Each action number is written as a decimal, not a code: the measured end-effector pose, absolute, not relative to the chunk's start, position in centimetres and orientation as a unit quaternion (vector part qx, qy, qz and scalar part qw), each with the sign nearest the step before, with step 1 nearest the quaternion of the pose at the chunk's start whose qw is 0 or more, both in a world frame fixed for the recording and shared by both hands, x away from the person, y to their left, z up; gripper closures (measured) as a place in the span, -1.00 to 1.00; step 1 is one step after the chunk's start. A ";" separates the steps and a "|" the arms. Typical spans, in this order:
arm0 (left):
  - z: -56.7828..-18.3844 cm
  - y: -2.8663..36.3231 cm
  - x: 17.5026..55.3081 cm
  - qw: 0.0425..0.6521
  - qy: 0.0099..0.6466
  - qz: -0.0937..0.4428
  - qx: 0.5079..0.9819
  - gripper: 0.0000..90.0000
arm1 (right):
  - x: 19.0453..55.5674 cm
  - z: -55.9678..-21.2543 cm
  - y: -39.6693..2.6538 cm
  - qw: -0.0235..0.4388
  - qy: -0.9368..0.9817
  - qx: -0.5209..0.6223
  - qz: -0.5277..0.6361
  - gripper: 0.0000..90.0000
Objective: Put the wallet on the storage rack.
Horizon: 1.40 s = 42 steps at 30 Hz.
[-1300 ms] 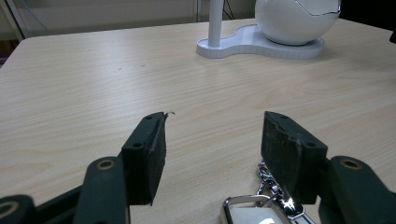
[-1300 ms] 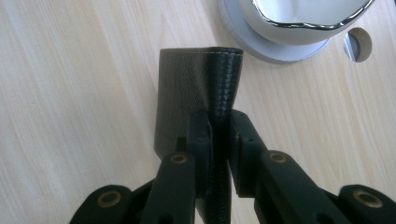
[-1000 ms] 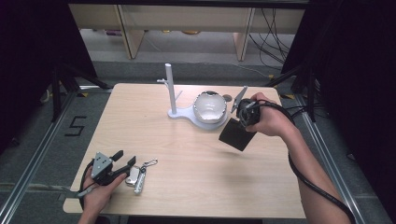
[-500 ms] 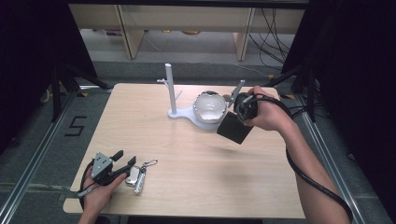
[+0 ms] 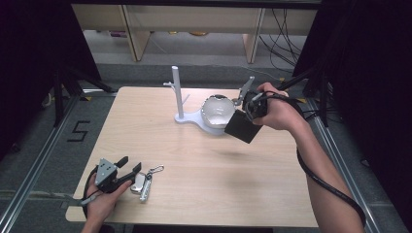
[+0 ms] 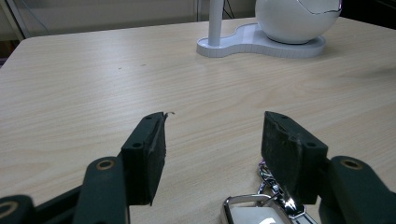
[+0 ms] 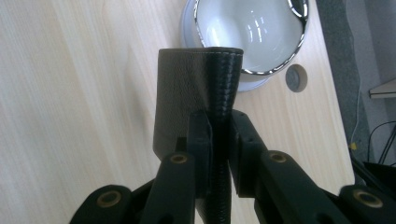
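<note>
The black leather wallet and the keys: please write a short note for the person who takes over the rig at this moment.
Right gripper: shut on the black leather wallet, held in the air beside the white round bowl with a shiny rim, which sits on a white stand with an upright post.
Left gripper: open, low at the near left part of the light wooden table, holding nothing. The silver key bunch with a clip lies at its jaws.
Done: wallet picked up.
Left: probably set the wallet down at the bowl; the keys are not yet gripped.
</note>
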<state>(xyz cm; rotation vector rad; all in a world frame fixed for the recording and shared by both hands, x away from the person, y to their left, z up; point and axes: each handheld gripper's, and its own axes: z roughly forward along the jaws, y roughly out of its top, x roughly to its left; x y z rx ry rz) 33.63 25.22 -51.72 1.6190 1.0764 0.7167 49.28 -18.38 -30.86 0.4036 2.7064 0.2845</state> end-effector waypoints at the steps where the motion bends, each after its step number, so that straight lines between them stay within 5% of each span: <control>1: -51.7 25.2 33.6 0.510 0.447 0.298 0.672 -0.11 | 49.1 -30.8 -18.2 0.187 0.964 0.157 0.110 0.80; 42: -51.8 25.3 33.6 0.509 0.444 0.298 0.674 -0.11 | 51.3 -27.8 -15.4 0.250 0.955 0.115 0.107 0.80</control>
